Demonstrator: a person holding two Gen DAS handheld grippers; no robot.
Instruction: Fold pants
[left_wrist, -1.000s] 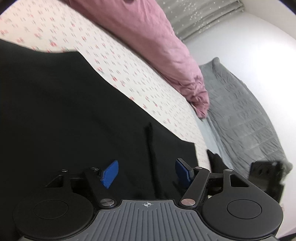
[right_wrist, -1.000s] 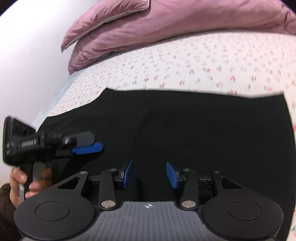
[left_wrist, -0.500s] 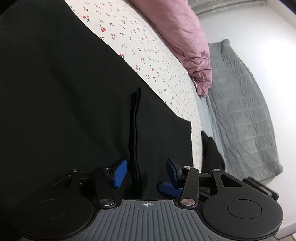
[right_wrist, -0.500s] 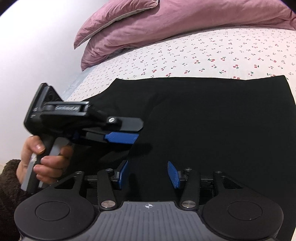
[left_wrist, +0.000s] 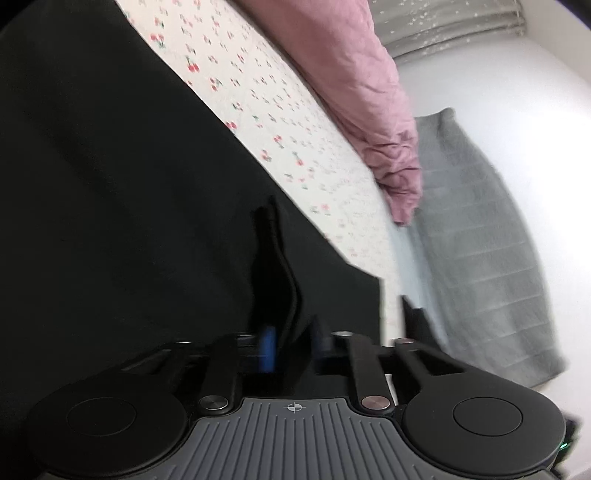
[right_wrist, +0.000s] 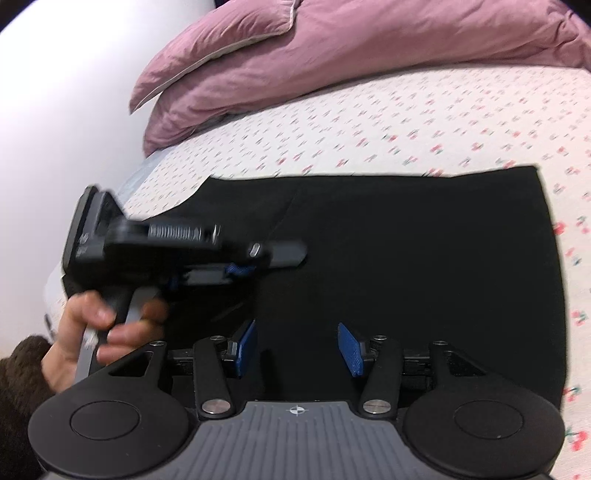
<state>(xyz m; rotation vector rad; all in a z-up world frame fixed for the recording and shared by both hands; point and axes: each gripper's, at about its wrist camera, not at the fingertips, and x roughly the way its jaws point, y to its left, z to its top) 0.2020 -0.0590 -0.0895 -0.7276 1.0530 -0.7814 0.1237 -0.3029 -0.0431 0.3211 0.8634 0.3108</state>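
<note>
The black pants (right_wrist: 406, 258) lie spread flat on the cherry-print bedsheet (right_wrist: 406, 122), in front of the pink duvet (right_wrist: 332, 55) heaped at the far side of the bed. The step in hand looks like the first pinch for a fold: the left gripper (left_wrist: 291, 345) has its blue pads nearly together around a raised ridge of black cloth at the near edge of the pants, so it appears clenched on a pleat of the fabric, though motion blur keeps me from being sure how firm the bite is. In the right wrist view that same tool shows from the side, gripped by the left hand (right_wrist: 92, 332), low over the left part of the garment. The right gripper (right_wrist: 295, 347) hovers just above the near edge with its jaws spread wide and nothing between them. The next move probably calls for the right gripper to come down and pinch the same edge further along, so that both tools can lift together and carry the cloth across evenly. The long axis of the pants runs left to right across the right wrist view, roughly parallel to the duvet, with one straight-cut end toward the right; whether that end is waistband or hem I cannot tell. A grey blanket (left_wrist: 491, 258) lies beyond the bed's corner.
</note>
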